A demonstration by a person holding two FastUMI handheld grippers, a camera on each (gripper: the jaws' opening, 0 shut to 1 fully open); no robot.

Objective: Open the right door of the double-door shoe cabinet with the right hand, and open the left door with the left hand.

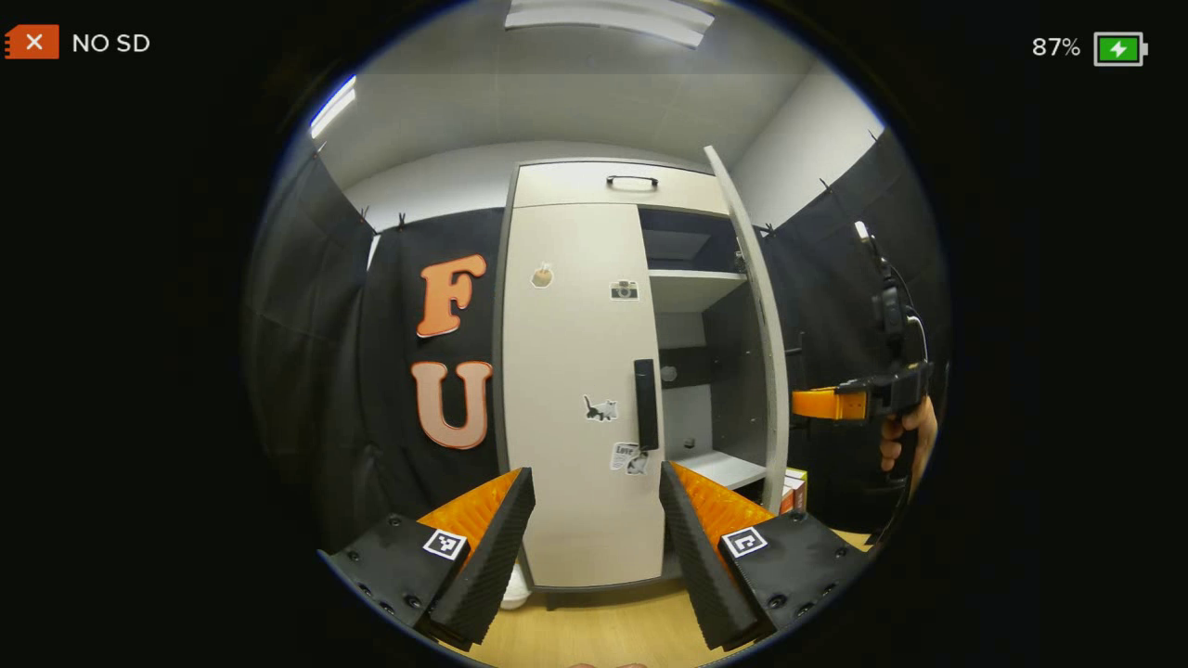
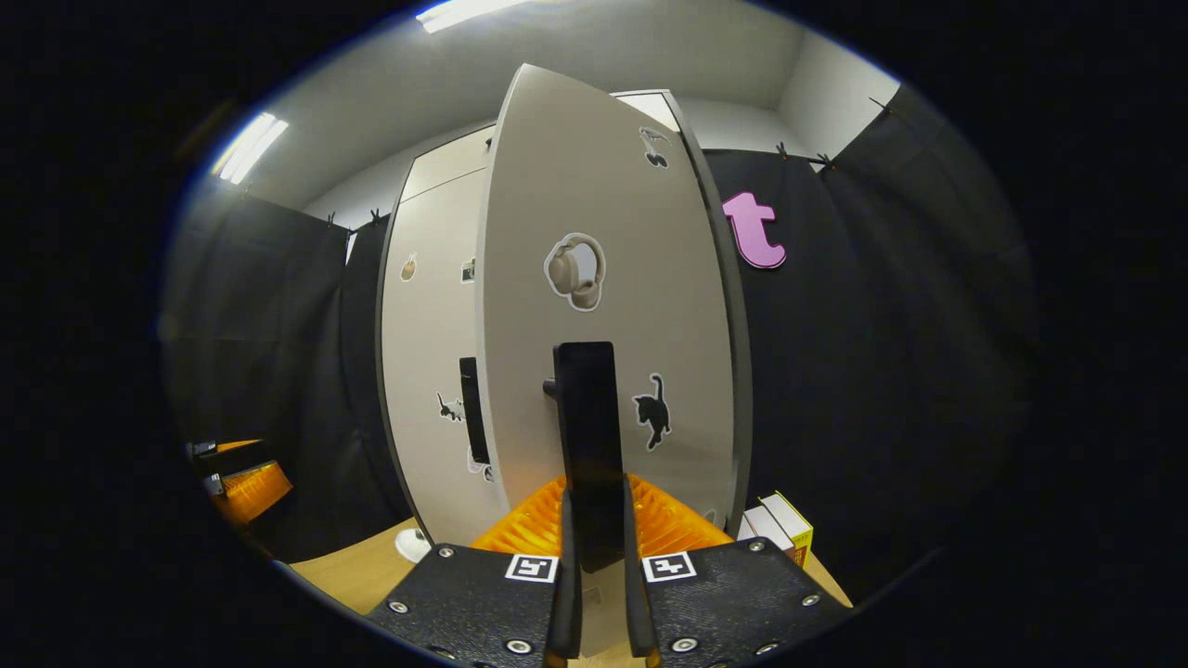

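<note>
The shoe cabinet point(image 1: 594, 371) is a tall pale unit standing on a light wooden floor point(image 1: 603, 631) against the black cloth wall of the booth. Its left door point(image 1: 571, 390) is closed and flush, carrying several small stickers and a dark vertical handle point(image 1: 646, 404) near its inner edge. The right door point(image 1: 756, 325) stands swung outward, exposing white shelves point(image 1: 691, 286) and a dark inner panel. Above the doors a drawer front bears a dark bar handle point(image 1: 632, 179).

In the right gripper view the outer face of the right door point(image 2: 603, 306) shows a headphone sticker and a cat sticker, and the right gripper point(image 2: 594, 547) has both fingers pressed against the sides of that door's dark handle point(image 2: 587, 436), gripping it.

The left gripper point(image 1: 594, 520) has its fingers spread wide, holding nothing, facing the closed left door short of its handle. The right gripper point(image 1: 831, 404), with the hand point(image 1: 905, 436) holding it, shows beside the open door's edge.

Small boxes point(image 2: 780, 529) stand on the floor at the cabinet's right foot. Ceiling strip lights point(image 1: 608, 19) are lit above.
</note>
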